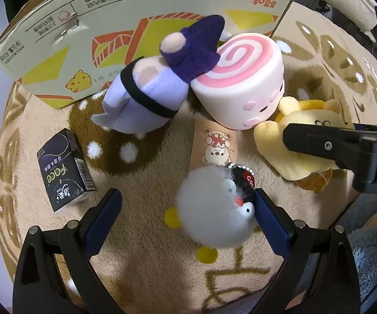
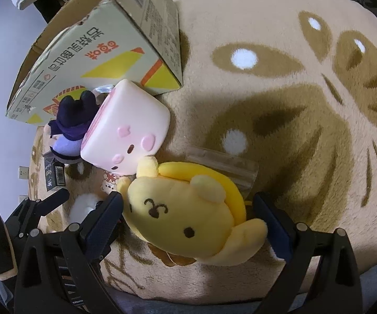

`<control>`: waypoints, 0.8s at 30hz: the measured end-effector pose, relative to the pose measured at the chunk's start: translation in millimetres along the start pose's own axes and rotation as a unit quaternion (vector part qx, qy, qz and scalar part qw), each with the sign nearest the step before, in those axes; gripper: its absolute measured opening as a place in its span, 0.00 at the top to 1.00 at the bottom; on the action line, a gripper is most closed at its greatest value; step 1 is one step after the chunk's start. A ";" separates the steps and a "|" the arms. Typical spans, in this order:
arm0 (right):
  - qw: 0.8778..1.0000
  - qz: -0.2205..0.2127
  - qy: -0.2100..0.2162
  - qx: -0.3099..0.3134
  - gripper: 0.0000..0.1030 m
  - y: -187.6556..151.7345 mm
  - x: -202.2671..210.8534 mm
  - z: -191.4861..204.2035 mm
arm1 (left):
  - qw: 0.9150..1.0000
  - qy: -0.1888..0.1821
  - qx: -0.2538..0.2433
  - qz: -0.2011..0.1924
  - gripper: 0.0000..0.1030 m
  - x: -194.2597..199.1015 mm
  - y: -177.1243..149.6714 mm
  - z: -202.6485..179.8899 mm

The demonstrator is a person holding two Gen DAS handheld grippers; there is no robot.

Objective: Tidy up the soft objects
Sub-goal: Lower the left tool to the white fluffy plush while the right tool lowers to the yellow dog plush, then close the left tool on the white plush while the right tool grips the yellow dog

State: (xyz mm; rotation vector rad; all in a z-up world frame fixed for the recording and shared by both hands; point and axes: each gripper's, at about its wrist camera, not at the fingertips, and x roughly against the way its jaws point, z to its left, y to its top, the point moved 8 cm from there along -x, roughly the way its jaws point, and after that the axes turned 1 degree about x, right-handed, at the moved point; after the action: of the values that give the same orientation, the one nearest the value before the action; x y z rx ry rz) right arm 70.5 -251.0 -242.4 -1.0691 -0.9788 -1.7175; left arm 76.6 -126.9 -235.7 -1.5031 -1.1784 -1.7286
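A white fluffy pom-pom toy (image 1: 214, 212) lies on the rug between the fingers of my open left gripper (image 1: 188, 217), against the right pad. A yellow dog plush (image 2: 188, 217) lies between the fingers of my open right gripper (image 2: 191, 222); it also shows in the left wrist view (image 1: 288, 151), partly under the right gripper's finger (image 1: 319, 144). A pink swirl roll cushion (image 1: 243, 78) and a purple plush doll (image 1: 157, 83) lean together by the cardboard box (image 1: 109, 26). The cushion (image 2: 128, 133) and doll (image 2: 70, 128) show in the right wrist view too.
A black tissue pack (image 1: 62, 167) lies at the left on the beige patterned rug (image 1: 141, 261). A bear-print card (image 1: 216, 146) lies beyond the pom-pom. A clear plastic wrapper (image 2: 225, 164) lies behind the yellow plush. The box (image 2: 96, 60) stands at the back.
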 end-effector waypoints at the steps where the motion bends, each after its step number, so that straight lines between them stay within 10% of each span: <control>1: 1.000 0.000 0.000 0.001 0.00 -0.3 -0.2 0.5 | 1.000 0.001 0.000 0.000 0.06 -0.2 0.2 0.0; 12: 1.000 0.004 -0.013 0.004 0.00 0.0 -1.8 4.2 | 1.000 -0.002 -0.001 0.003 0.08 -3.8 1.5 3.3; 24: 1.000 -0.002 -0.021 0.015 0.06 -0.2 -2.8 11.1 | 0.999 -0.004 -0.041 0.018 0.53 -10.9 -8.2 -25.8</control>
State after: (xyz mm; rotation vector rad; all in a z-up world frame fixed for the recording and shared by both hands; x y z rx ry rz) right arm 73.8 -240.1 -241.4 -1.0887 -1.0296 -1.6852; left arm 59.6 -147.2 -248.0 -1.5713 -1.0894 -1.7683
